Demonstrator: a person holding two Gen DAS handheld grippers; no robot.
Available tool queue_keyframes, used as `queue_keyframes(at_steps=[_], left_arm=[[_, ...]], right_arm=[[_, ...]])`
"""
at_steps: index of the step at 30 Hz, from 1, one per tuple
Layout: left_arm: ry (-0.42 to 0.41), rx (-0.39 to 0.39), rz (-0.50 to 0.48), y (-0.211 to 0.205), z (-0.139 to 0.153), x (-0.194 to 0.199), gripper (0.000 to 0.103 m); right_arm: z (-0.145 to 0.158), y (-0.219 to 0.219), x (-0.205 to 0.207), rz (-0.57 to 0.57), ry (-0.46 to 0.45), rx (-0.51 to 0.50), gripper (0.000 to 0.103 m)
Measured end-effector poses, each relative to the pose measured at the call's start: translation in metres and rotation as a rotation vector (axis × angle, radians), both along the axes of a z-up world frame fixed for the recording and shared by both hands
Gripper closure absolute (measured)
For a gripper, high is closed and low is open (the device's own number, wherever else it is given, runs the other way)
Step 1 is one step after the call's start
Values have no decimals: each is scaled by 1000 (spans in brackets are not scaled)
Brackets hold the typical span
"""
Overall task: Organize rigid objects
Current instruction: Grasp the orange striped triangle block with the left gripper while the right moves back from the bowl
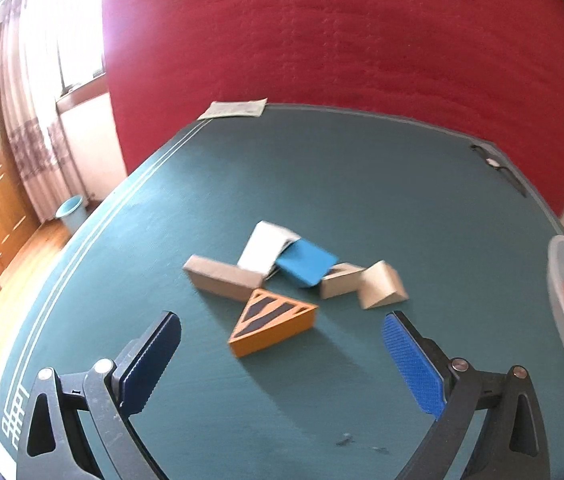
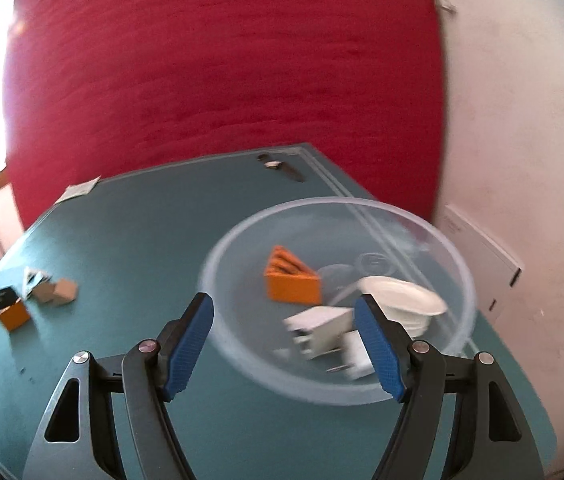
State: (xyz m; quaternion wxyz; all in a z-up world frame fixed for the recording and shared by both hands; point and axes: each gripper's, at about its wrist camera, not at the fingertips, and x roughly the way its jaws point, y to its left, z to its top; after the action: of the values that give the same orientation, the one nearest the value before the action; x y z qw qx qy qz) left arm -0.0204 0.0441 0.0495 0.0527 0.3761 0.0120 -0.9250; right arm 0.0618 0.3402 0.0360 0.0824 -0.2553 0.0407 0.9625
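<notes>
I judge the sorting partly done; my right gripper [image 2: 284, 336], jaws wide and empty, hangs over the clear bowl [image 2: 458, 264] at centre right of its frame, which already holds an orange wedge [image 2: 292, 282], a white adapter [image 2: 322, 330] and a white dish [image 2: 404, 302]; my left gripper [image 1: 282, 344], also spread and empty, points at the striped orange triangle [image 1: 271, 326] at centre frame; behind it wooden blocks [image 1: 221, 278], a blue card [image 1: 308, 266] and a white box [image 1: 263, 246] wait on the green table [image 1: 161, 220].
</notes>
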Motion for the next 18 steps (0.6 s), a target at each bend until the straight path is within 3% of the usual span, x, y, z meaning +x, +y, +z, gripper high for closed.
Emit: queue_keyframes(at_steps=[7, 18], left_arm=[[-42, 12, 28, -12, -14, -8, 1], [-91, 47, 110, -25, -29, -23, 1]], right_arm=[[-8, -32, 6, 96, -7, 39, 29], [-18, -39, -1, 145, -52, 34, 29]])
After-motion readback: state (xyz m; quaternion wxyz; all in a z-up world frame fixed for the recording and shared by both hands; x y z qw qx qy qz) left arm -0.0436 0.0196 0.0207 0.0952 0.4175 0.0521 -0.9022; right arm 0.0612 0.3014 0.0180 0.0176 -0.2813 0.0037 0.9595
